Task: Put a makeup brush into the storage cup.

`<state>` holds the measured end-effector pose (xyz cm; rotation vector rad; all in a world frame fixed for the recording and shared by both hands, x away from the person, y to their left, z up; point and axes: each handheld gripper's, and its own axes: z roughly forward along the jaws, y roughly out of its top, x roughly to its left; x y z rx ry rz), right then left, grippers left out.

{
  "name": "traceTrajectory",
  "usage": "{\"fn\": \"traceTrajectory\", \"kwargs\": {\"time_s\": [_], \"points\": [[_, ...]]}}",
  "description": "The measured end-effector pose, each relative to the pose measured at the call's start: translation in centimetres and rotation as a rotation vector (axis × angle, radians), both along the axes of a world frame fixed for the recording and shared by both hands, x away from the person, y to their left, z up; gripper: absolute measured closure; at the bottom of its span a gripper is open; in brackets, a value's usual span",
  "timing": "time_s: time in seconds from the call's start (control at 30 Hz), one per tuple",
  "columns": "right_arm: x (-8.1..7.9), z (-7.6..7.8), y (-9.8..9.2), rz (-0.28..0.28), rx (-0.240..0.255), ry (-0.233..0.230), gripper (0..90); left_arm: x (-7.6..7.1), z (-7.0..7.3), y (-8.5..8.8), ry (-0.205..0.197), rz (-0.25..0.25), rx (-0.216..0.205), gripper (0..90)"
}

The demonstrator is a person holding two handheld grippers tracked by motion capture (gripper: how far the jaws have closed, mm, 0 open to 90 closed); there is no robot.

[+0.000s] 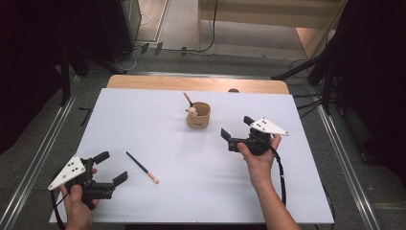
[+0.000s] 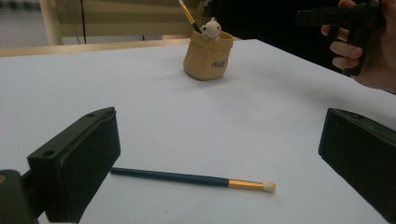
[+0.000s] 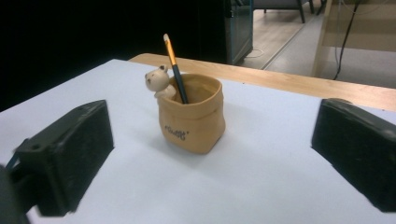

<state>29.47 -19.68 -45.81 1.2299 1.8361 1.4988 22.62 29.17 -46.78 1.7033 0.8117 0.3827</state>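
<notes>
A tan sack-shaped pot (image 1: 198, 116) (image 2: 208, 56) (image 3: 191, 116) with a small bear figure on its rim stands mid-table. One dark brush (image 3: 173, 65) with a gold ferrule leans inside it, tip up. A second brush (image 1: 142, 167) (image 2: 191, 179) lies flat on the white sheet at the front left. My left gripper (image 1: 111, 167) (image 2: 219, 163) is open just in front of that lying brush, jaws wide on either side of it and apart from it. My right gripper (image 1: 235, 129) (image 3: 210, 154) is open, empty, to the right of the pot and pointing at it.
The white sheet (image 1: 158, 129) covers a wooden table whose bare far edge (image 1: 196, 84) shows behind the pot. Dark stands and cables ring the table on the floor. In the left gripper view the right hand (image 2: 362, 42) holds its gripper at the upper right.
</notes>
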Motion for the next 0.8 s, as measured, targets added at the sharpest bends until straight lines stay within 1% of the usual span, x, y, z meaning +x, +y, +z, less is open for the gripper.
{"fn": "traceTrajectory", "kwargs": {"time_s": [0.07, 0.17, 0.43, 0.53, 0.67, 0.8], "points": [[-0.5, -0.1, -0.5, 0.005, -0.011, -0.009, 0.0, 0.0, 0.0, 0.0, 0.0, -0.001, -0.001, 0.0], [-1.3, -0.2, -1.1, -0.007, -0.031, -0.02, 0.0, 0.0, 0.0, -0.1, -0.002, -0.002, 0.003, 0.0], [-3.4, -0.6, -3.2, -0.025, -0.025, -0.033, 0.0, 0.0, -0.1, -0.2, -0.001, -0.002, 0.011, 0.0], [-4.4, -0.9, -4.1, -0.033, -0.019, -0.029, 0.0, 0.0, -0.1, -0.2, -0.001, -0.001, 0.012, 0.0], [-5.7, -1.3, -5.3, -0.047, -0.028, -0.034, 0.0, 0.1, -0.2, -0.2, -0.002, 0.002, 0.013, 0.0], [-7.1, -1.4, -6.5, -0.063, -0.029, -0.04, 0.0, 0.1, -0.2, -0.5, -0.002, -0.001, 0.027, 0.0]]}}
